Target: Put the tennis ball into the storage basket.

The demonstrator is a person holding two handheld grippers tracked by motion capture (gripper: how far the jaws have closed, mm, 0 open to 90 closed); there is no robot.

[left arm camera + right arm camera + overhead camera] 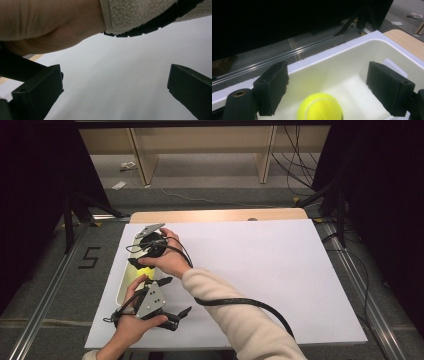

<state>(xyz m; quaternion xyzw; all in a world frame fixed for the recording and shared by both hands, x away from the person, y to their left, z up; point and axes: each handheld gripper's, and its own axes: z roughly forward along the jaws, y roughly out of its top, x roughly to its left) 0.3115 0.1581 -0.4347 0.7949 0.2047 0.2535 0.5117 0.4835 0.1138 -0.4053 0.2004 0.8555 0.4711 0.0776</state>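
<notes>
Two grippers work at the left edge of the white table (pixel 260 270). One yellow tennis ball (pixel 320 107) lies on the floor of a white bin (pixel 352 53), which sits at about nine o'clock on the table in the high view. The right gripper (pixel 325 86), reached across from the person's right, hangs over the bin with its jaws spread wide, the ball low between them and touching neither. The left gripper (pixel 113 90) rests at about seven o'clock on the table, just near of the bin, its jaws also wide apart with only bare table between them. The cream sleeve (pixel 140 13) of the right arm crosses just above it.
</notes>
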